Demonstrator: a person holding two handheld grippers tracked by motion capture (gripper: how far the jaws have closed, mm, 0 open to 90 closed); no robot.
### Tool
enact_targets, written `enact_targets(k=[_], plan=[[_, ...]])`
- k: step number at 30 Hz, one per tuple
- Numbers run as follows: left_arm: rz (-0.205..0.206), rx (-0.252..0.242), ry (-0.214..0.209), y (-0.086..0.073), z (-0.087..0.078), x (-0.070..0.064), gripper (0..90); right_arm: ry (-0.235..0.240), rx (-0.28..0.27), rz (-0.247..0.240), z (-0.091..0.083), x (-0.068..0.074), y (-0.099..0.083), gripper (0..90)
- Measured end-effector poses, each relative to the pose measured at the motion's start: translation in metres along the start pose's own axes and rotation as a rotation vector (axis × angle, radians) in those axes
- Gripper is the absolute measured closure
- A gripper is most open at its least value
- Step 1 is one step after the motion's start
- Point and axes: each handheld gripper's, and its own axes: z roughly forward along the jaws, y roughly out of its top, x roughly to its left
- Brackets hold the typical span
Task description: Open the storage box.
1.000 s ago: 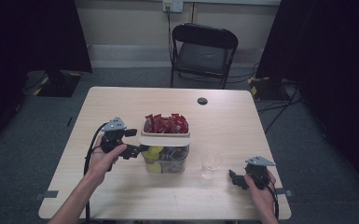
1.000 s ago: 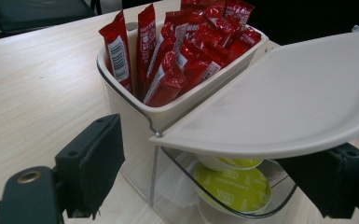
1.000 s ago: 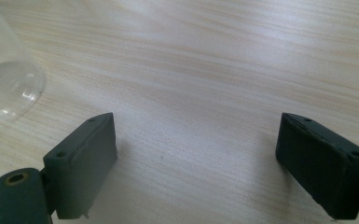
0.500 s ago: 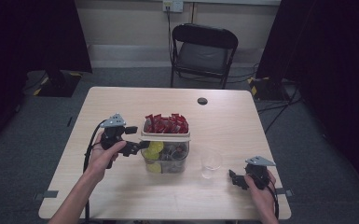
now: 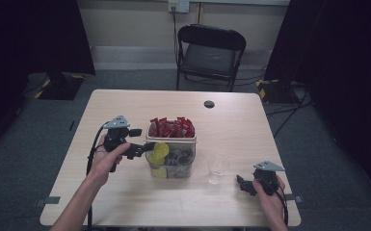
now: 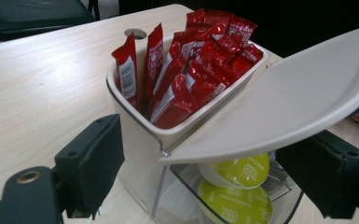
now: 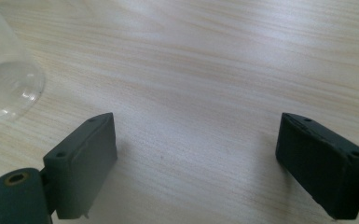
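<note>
We have our left gripper (image 5: 143,148) at the left wall of the clear container (image 5: 171,154), which stands about in the middle of the table (image 5: 125,202), a little toward its near edge. Compared with one second ago, this gripper has moved closer to the box, and in the left gripper view the white lid (image 6: 289,102) is lifted and tilted over the lower compartment. The jaws stand wide apart, one on each side of the box corner, and they hold nothing. Under the lid we see the green capsules (image 6: 235,172), and the red sachets (image 6: 191,60) stand upright in the rear tray. We judge that the opening is now free, so taking one capsule could be the next step.

Our right gripper (image 5: 245,184) has stayed near the front right corner of the table, jaws spread and empty, just beside the clear cup (image 5: 218,167).
</note>
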Motion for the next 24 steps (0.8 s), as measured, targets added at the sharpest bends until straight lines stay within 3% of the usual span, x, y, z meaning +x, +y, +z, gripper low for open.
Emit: enact_targets(k=[2, 10, 15, 24], plan=[[0.014, 0.001, -0.005, 0.0036, -0.0003, -0.0013, 15.2, 0.000, 0.000, 0.000, 0.0000, 0.0000, 0.0000, 11.8], [0.007, -0.006, 0.005, 0.0065, 0.0008, 0.0022, 15.1, 0.000, 0.000, 0.001, 0.0000, 0.0001, 0.0000, 11.8], [-0.006, -0.013, -0.002, 0.0070, 0.0034, 0.0045, 15.0, 0.000, 0.000, 0.000, 0.0000, 0.0000, 0.0000, 11.8], [-0.033, -0.003, 0.023, 0.0062, 0.0072, 0.0064, 15.0, 0.000, 0.000, 0.000, 0.0000, 0.0000, 0.0000, 11.8]])
